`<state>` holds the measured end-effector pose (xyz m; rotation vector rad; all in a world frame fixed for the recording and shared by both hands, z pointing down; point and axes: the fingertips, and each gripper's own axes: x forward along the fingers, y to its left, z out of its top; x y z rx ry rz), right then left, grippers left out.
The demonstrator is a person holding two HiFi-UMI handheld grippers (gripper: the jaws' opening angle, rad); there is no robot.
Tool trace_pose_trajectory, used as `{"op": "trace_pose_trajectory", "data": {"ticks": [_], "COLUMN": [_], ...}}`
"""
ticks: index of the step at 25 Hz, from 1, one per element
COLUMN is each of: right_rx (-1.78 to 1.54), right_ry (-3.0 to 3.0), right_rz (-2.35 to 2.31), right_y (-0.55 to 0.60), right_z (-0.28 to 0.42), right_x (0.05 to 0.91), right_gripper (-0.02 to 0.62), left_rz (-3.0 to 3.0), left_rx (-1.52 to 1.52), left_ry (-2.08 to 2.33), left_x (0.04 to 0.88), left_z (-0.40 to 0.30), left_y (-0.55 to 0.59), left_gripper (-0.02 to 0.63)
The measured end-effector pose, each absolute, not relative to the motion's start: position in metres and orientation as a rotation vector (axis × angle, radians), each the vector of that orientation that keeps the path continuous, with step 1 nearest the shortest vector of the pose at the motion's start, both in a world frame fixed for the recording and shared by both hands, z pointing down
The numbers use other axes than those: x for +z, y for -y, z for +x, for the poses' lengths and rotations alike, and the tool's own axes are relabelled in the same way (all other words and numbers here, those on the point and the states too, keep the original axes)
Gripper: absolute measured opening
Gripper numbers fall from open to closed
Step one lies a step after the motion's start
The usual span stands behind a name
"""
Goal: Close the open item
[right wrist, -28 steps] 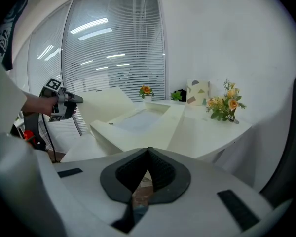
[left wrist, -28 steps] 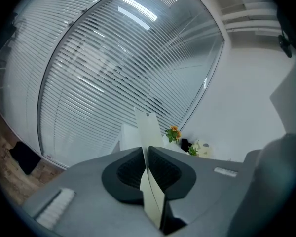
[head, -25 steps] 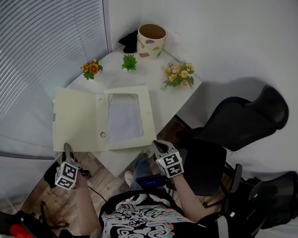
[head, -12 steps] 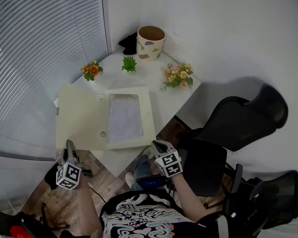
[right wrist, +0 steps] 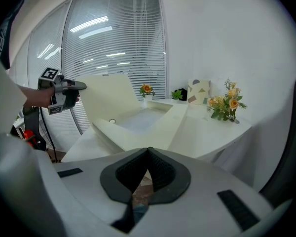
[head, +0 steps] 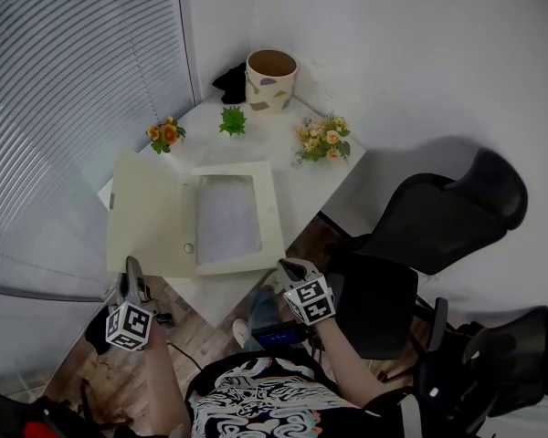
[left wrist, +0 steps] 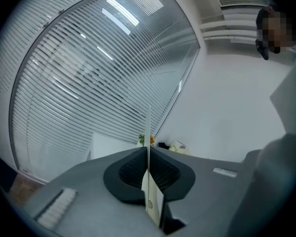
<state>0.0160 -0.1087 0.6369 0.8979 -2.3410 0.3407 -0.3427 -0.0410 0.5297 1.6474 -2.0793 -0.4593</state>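
Note:
A cream box file [head: 228, 215] lies open on the white table [head: 301, 194], a grey sheet in its tray. Its lid [head: 151, 213] stands tilted up on the left. My left gripper [head: 130, 270] is at the lid's near edge, and its jaws are closing to shut on it. In the left gripper view that thin edge [left wrist: 148, 127] runs straight between the pressed pads of my left gripper [left wrist: 148, 151]. From the right gripper view the left gripper [right wrist: 64, 94] holds the raised lid [right wrist: 108, 94]. My right gripper [head: 286, 267] hovers off the table's near corner, shut with nothing in it [right wrist: 148, 150].
A patterned pot [head: 270, 78], a black item [head: 230, 82], a small green plant [head: 232, 119], orange flowers [head: 164, 133] and a yellow bouquet [head: 320, 140] stand at the table's far side. Window blinds [head: 64, 89] run along the left. Black office chairs [head: 438, 226] stand right.
The lid has risen from lying flat to tilting up towards the tray. My left gripper has shifted slightly right with it. The right gripper has stayed put.

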Motion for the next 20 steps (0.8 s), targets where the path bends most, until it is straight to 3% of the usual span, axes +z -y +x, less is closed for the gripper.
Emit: {"op": "trace_pose_trajectory", "data": {"ticks": [20], "right_rx": [0.351], "right_ry": [2.35], "right_rz": [0.875], "right_y": [0.111], "right_z": [0.016], "right_x": [0.638], "right_gripper": [0.003], "left_rz": [1.867], "left_rx": [-0.55], "left_ry": [1.954], "left_x": [0.502], "left_z": [-0.299], "left_y": [0.056], "left_gripper": [0.006]}}
